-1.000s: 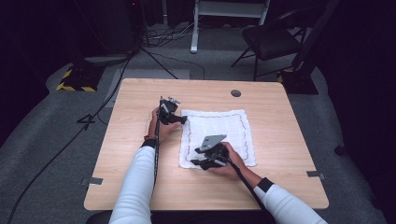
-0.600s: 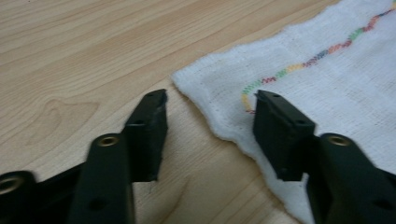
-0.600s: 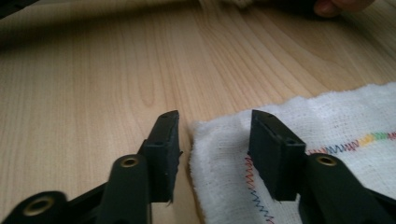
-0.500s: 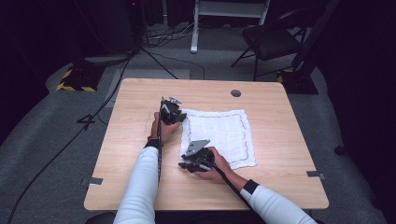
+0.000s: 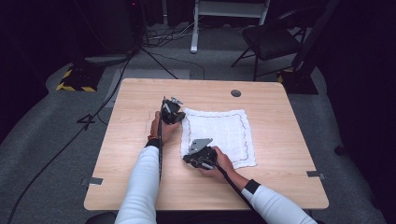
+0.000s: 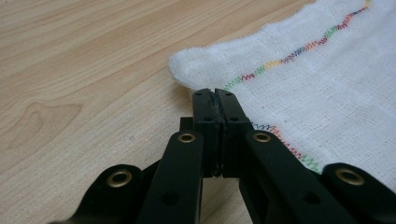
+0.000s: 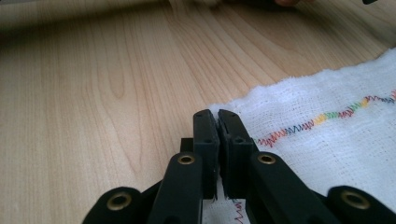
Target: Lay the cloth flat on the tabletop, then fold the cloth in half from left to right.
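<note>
A white cloth point(image 5: 219, 130) with rainbow zigzag stitching lies flat on the wooden table point(image 5: 280, 107). My left gripper point(image 5: 182, 116) sits at the cloth's far left corner. In the left gripper view its jaws point(image 6: 215, 95) have just closed and stand pressed together on the cloth's hem point(image 6: 261, 70). My right gripper point(image 5: 187, 158) is low at the near left corner. Its jaws point(image 7: 217, 114) have just closed too, with white cloth point(image 7: 327, 135) and threads caught between them at the edge.
A round cable hole point(image 5: 236, 93) is in the table's far side. A black chair point(image 5: 275, 42), a white stand point(image 5: 229, 9) and cables point(image 5: 93, 116) lie on the grey floor beyond and to the left. Bare wood surrounds the cloth.
My right gripper has slid a little left and nearer, down to the cloth's near left corner. The left hand has kept its place at the far left corner.
</note>
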`<action>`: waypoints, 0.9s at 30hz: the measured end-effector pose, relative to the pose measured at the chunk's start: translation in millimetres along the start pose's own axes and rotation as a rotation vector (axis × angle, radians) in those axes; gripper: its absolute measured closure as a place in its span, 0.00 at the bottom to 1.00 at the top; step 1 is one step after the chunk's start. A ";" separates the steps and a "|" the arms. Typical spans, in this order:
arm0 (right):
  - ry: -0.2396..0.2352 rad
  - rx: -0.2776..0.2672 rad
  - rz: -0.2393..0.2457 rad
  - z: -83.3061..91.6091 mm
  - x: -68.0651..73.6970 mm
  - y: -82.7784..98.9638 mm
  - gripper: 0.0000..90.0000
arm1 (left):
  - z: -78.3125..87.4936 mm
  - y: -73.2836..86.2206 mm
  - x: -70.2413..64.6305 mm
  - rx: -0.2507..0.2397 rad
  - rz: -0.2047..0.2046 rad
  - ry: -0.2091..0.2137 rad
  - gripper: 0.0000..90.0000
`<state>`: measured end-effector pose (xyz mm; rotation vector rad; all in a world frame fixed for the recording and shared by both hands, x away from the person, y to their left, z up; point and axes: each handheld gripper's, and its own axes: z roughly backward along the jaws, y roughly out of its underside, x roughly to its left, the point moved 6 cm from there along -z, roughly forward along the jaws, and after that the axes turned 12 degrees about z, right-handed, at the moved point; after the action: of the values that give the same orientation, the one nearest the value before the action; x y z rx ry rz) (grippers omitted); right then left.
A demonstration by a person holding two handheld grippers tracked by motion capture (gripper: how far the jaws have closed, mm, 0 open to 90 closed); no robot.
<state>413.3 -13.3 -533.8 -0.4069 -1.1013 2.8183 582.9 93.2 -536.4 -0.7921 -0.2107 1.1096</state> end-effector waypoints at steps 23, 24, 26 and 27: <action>0.048 -0.062 0.036 25.3 -3.8 -12.9 0.97 | 35.0 -20.7 -8.2 -0.045 -0.060 -0.010 0.98; 0.055 -0.069 0.033 27.6 -4.3 -13.5 0.97 | 36.0 -21.3 -8.8 -0.044 -0.064 -0.011 0.98; 0.060 -0.081 0.027 32.2 -4.9 -14.9 0.97 | 37.2 -23.9 -11.9 -0.052 -0.070 -0.006 0.98; 0.067 -0.086 0.026 35.3 -5.6 -15.6 0.97 | 38.0 -25.7 -13.4 -0.055 -0.075 -0.008 0.98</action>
<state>408.6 -25.9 -497.2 -0.5233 -1.2153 2.7642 575.3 93.9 -489.2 -0.8225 -0.2764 1.0403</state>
